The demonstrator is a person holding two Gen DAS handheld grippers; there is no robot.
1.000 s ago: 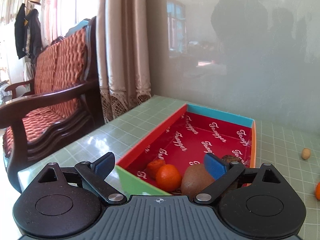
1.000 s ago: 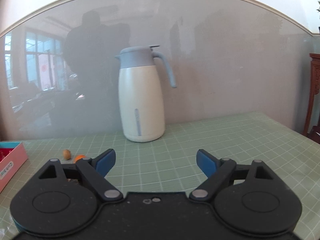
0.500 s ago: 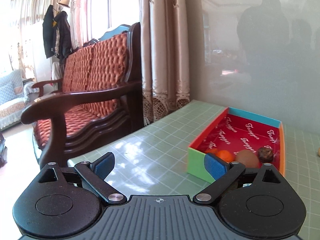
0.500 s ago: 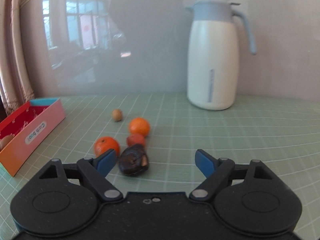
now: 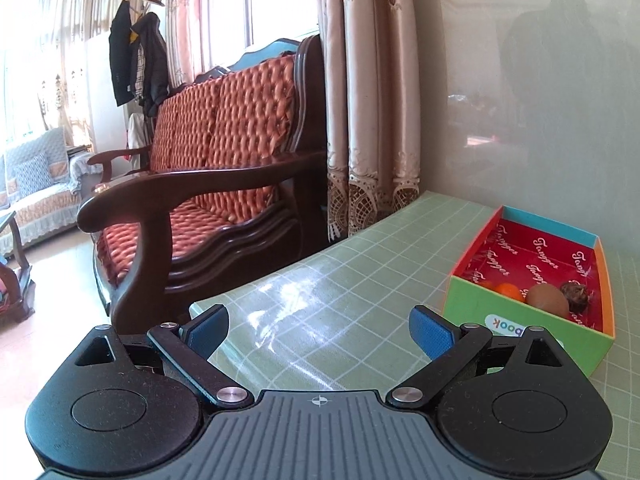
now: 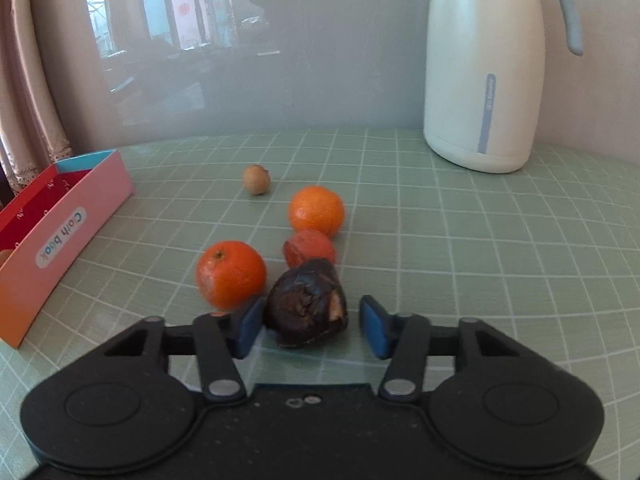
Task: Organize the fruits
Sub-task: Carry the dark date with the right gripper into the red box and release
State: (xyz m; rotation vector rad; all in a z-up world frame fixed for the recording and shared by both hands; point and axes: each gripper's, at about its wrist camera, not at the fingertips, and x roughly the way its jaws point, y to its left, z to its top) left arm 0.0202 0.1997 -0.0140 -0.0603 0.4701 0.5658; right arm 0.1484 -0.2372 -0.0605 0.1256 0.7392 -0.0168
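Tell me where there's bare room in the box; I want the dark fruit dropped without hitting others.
The box's far half, toward its blue end wall, is bare red lining. The near end is crowded: orange, brown fruit, dark lumpy fruit.

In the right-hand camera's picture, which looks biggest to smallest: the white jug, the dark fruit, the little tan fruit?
1. White jug, though it stands farthest.
2. Dark fruit, enlarged by nearness, sitting between the right gripper fingers.
3. Tan fruit.

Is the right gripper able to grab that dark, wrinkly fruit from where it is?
Probably yes: the dark fruit already sits between the open right gripper fingers, nothing blocking, though an orange lies close beside it.
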